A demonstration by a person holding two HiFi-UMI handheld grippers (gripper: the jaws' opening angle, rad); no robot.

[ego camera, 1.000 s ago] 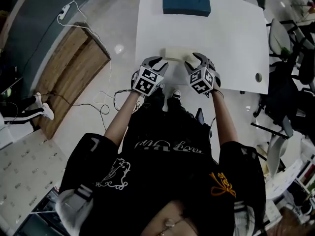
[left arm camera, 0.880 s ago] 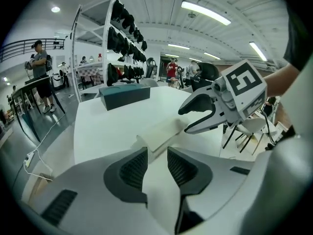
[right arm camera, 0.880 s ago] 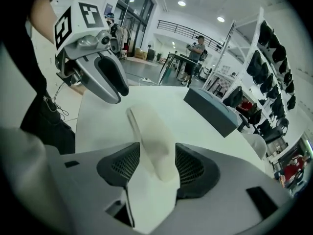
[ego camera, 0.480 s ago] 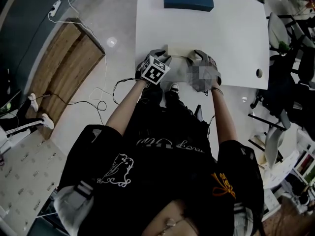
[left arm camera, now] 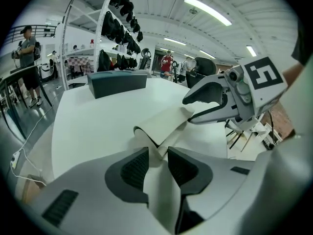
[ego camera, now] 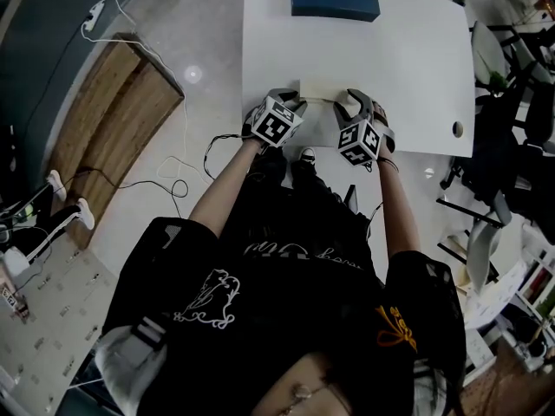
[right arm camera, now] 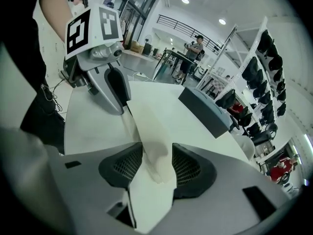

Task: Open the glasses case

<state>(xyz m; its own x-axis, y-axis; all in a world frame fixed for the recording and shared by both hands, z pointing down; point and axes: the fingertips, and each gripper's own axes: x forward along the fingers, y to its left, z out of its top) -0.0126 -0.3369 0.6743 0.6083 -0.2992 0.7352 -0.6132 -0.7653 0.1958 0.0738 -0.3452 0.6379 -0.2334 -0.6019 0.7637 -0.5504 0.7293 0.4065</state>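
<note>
**Both grippers are settling onto the ends of the case; nothing is being opened yet.**
The cream fold-over glasses case [ego camera: 319,90] is lying near the front edge of the white table [ego camera: 408,59]. The left gripper [left arm camera: 156,153] has just been opening and is standing spread around one end. The right gripper [right arm camera: 157,155] has just been closing around the other end and does not seem to be pressing yet. Next, each probably needs a firm pinch, one of them on the flap, before the flap is lifted.

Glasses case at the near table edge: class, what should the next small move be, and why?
Probably finish closing the right gripper onto the glasses case. Its jaws have just been closing with the case's end between them; those of the left gripper, just opening, straddle the other end. Without a firm hold the case cannot be pulled open.
</note>
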